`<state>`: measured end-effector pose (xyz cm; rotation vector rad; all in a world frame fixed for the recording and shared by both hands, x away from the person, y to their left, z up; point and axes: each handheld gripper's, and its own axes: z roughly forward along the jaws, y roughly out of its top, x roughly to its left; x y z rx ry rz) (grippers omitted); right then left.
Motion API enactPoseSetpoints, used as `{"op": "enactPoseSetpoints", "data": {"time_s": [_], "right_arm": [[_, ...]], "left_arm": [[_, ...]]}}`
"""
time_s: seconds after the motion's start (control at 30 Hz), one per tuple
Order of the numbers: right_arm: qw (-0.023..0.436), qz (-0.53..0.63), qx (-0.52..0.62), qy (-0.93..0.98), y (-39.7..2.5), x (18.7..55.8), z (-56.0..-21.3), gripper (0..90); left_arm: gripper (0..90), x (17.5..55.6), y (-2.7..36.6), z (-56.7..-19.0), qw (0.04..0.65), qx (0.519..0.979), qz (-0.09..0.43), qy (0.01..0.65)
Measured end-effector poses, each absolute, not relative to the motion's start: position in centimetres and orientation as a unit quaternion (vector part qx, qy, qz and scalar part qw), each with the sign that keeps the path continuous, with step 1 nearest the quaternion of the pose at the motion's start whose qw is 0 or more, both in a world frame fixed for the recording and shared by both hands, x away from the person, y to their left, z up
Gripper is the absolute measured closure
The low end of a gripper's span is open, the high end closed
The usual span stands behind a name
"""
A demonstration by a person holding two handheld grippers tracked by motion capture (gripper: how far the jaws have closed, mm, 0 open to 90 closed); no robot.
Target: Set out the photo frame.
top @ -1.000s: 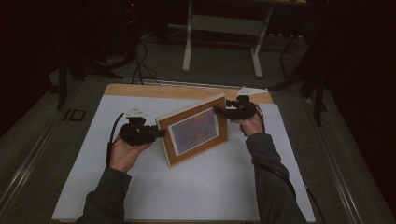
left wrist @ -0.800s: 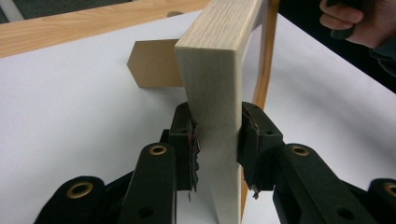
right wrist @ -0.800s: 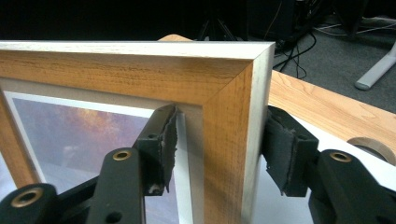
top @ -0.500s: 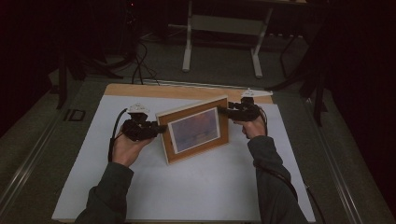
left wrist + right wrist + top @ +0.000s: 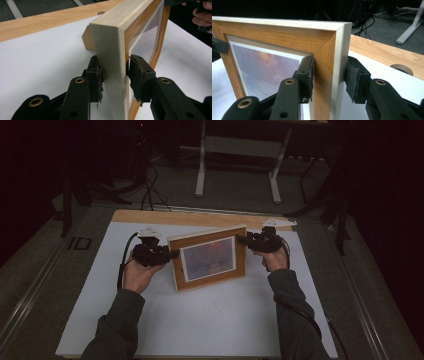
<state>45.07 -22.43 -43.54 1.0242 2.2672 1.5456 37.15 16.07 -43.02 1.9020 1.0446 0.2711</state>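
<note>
The picture frame (image 5: 208,258) is standing upright near the middle of the desk (image 5: 200,320), on the white sheet that is covering most of the desk top, with a strip of bare wood showing along the far edge. The left gripper (image 5: 172,254) is clamping the frame's left side: in the left gripper view its jaws are pressing on the front and back faces of the pale wooden edge (image 5: 112,75). The right gripper (image 5: 242,239) is holding the right side near the upper corner, and in the right gripper view its jaws are closing on the front and outer face of the frame (image 5: 329,70).

Compared with a second ago, the frame is sitting a little nearer the person and is turning slightly, its right end now reaching higher toward the far edge; both hands are keeping their grip through the shift. The frame's bottom edge is probably resting on the sheet, though the dim high view is leaving that unclear. A small wooden prop (image 5: 88,40) is sticking out behind the frame.
</note>
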Motion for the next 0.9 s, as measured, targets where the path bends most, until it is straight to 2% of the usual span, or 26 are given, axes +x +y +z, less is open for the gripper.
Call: {"op": "enactPoseSetpoints", "data": {"time_s": [0.9], "right_arm": [[0.129, 0.516, 0.371, 0.761, -23.1, 42.8, -43.4, 61.6]], "left_arm": [[62.6, 38.6, 15.6, -43.2, 0.467, 0.774, 0.104, 0.415]]}}
